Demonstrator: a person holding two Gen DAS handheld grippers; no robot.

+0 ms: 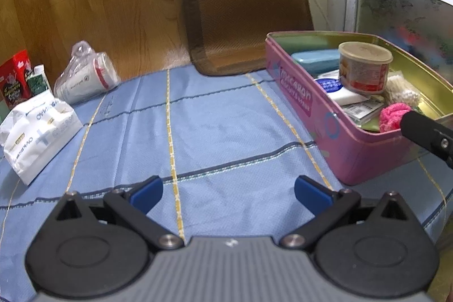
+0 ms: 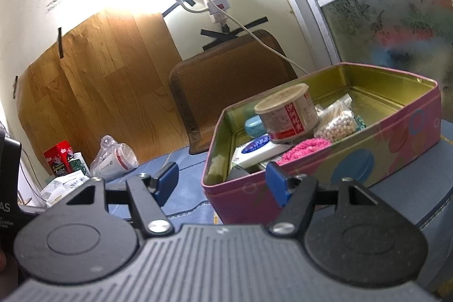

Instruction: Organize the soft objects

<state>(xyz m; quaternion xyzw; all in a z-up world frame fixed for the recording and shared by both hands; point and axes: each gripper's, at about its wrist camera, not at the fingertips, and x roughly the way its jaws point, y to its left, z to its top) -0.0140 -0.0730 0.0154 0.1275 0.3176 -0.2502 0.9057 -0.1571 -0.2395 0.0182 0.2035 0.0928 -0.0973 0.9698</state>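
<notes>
Both jaws stood apart: the left gripper (image 1: 228, 196) was held empty over the blue tablecloth (image 1: 226, 126), the right gripper (image 2: 222, 183) (nothing grasped) before the pink biscuit tin (image 2: 368, 160).

The pink fluffy object (image 1: 392, 115) lay inside the pink tin (image 1: 311, 115), in the corner of the tin nearest to both cameras. It was bright pink, with a rough, curly, yarn-like surface, and it looked bunched into a rounded lump. It rested against the inner wall of the tin, just beside a white flat box and some printed papers. From the right wrist view it (image 2: 305, 149) sat in front of a round can.
</notes>
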